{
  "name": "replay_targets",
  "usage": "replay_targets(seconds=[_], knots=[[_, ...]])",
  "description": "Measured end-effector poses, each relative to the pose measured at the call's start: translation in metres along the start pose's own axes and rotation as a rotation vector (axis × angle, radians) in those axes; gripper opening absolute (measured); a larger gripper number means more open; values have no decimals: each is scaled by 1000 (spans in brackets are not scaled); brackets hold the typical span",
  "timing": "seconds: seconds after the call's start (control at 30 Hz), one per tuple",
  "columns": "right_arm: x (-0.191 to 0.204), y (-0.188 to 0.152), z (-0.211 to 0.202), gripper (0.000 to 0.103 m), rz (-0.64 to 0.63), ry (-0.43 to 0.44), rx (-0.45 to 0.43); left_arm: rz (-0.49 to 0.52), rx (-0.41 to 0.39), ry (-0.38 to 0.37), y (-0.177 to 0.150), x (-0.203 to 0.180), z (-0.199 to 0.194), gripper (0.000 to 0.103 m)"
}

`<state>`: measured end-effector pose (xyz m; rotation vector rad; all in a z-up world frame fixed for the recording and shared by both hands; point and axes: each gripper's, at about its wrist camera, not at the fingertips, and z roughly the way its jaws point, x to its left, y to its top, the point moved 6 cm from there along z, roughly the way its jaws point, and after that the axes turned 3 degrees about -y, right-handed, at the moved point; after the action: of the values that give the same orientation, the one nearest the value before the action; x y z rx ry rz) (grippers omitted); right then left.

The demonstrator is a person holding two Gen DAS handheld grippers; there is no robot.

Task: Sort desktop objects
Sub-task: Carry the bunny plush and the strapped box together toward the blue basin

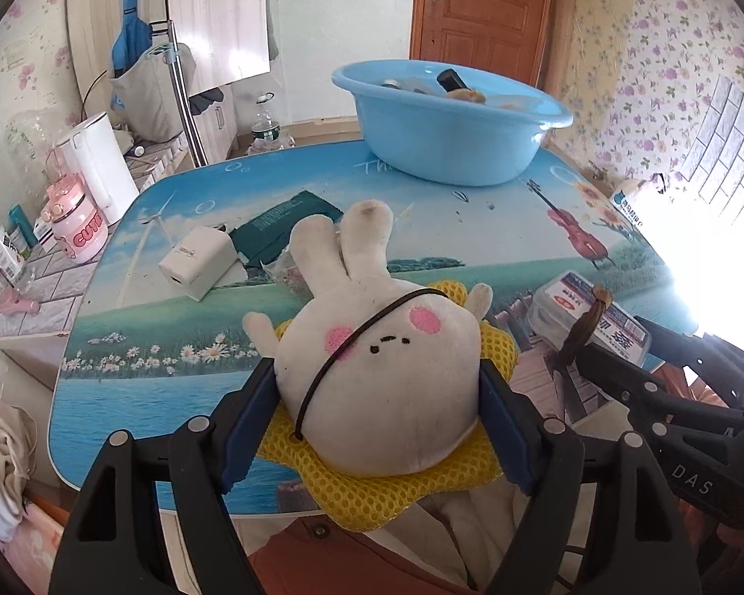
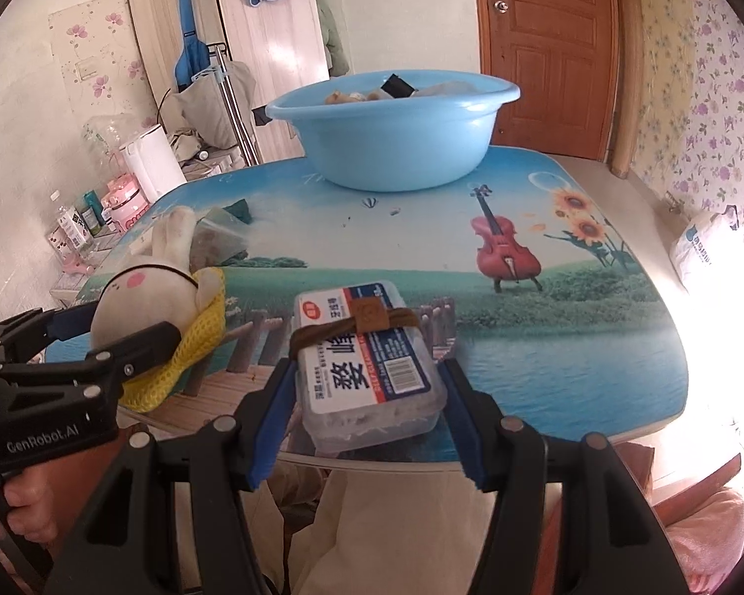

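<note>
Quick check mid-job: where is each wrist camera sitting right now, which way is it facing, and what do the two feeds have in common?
Left wrist: sits on the left gripper, looking forward and down across the table at the plush rabbit between its fingers; trousers show below.
Right wrist: sits on the right gripper, facing the plastic box between its fingers; a hand holds the left gripper at left.
Shared: rabbit, box, blue basin, door.

Both grippers are matte black with silver pivot screws and blue-padded fingers (image 1: 253, 411), the left gripper (image 2: 124, 337) stamped "GenRobot.AI" (white lettering).
</note>
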<state>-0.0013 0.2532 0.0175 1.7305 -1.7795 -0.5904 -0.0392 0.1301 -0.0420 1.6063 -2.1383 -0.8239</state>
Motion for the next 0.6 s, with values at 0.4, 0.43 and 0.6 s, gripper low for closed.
replay_targets(seconds=[0.4,0.43,0.6], knots=[[3,-1,9,58,-3,10,19,0,11,21,2,3,13,89],[3,-2,10,58,-2,14,22,-1,13,21,1,2,14,90],[4,-2,12,59,12,28,22,0,68,-6,-2,-2,30,93]])
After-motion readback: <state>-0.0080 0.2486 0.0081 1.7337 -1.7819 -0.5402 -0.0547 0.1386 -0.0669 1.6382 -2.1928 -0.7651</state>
